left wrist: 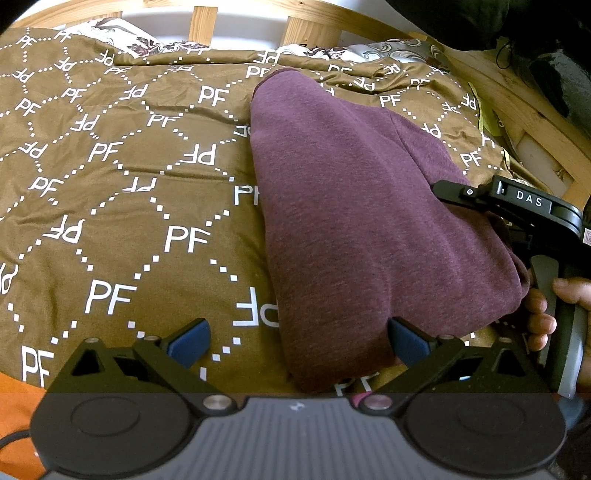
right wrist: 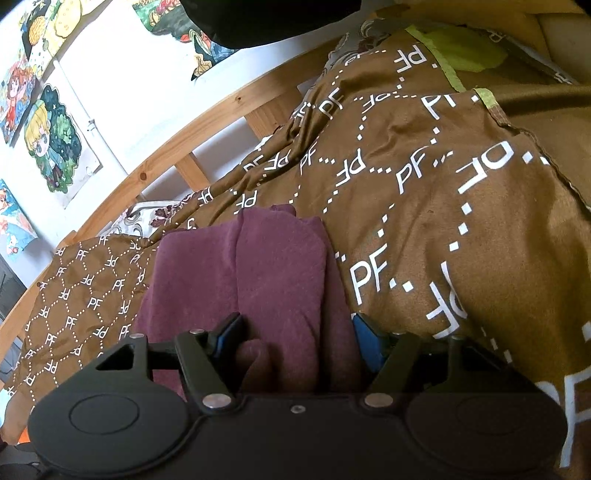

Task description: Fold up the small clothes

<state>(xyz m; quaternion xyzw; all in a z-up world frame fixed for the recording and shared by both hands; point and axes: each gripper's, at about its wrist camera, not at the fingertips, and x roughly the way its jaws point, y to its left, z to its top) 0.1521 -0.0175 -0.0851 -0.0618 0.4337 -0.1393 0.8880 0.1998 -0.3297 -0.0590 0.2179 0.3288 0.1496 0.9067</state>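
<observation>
A maroon garment [left wrist: 351, 206] lies folded into a long strip on the brown patterned bedspread [left wrist: 122, 192]. My left gripper [left wrist: 299, 341] is open, low over the bedspread at the garment's near left edge, its right blue pad [left wrist: 406, 341] over the cloth. My right gripper [right wrist: 295, 341] has its blue pads on either side of a thick bunch of the maroon garment [right wrist: 266, 273]. In the left wrist view the right gripper's body [left wrist: 532, 206] rests on the garment's right side, a hand on its handle.
A wooden slatted bed frame [left wrist: 295, 26] runs along the far side, with a floral sheet [left wrist: 155, 46] at the bedspread's far edge. Cartoon pictures [right wrist: 51, 140] hang on the white wall. An orange cloth [left wrist: 14, 406] lies at the near left.
</observation>
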